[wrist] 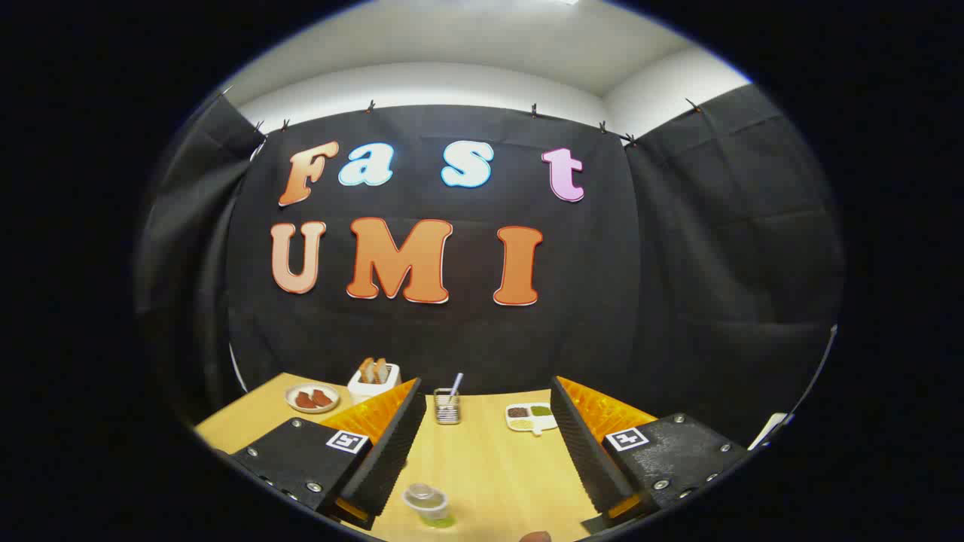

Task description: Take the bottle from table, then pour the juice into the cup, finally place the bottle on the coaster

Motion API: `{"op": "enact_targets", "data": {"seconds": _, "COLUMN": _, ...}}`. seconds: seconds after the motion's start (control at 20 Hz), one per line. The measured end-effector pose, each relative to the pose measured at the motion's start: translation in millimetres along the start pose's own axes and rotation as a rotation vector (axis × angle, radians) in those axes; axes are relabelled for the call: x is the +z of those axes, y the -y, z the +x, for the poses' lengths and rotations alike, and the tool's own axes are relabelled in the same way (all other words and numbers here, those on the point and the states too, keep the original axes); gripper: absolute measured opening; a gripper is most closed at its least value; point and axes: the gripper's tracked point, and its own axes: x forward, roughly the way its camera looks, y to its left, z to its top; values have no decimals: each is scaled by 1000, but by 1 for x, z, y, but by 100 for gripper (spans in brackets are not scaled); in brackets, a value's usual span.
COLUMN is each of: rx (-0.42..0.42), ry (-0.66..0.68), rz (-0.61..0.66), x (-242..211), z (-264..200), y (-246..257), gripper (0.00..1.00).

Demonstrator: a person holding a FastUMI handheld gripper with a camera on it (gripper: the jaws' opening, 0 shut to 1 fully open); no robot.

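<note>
Wide-apart jaws, clear round cup point(427, 503) between.

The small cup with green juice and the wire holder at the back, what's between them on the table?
Nothing, just bare table between cup and wire holder, in the gripper view. Gripper open, holding nothing.

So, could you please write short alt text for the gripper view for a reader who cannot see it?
The open tongs hang above a light wooden table, empty, with a small clear plastic bottle of green juice between the fingers near their base. Beyond the tips stand a small wire holder with a straw, a white divided dish, a round plate of reddish food and a white toaster.
</note>
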Motion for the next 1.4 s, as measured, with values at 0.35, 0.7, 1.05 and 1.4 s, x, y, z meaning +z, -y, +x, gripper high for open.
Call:
{"op": "enact_targets", "data": {"seconds": 0.35, "rx": -72, "ry": 2, "rz": 35, "x": 9, "z": -8, "y": 6, "gripper": 99}}
{"op": "enact_targets", "data": {"seconds": 0.7, "rx": -80, "ry": -8, "rz": 54, "x": 7, "z": -4, "y": 9, "gripper": 99}}
{"op": "enact_targets", "data": {"seconds": 1.05, "rx": -74, "ry": -34, "rz": 37, "x": -3, "z": -1, "y": 8, "gripper": 99}}
{"op": "enact_targets", "data": {"seconds": 1.4, "rx": -22, "ry": -50, "rz": 59, "x": -30, "z": -2, "y": -11, "gripper": 99}}
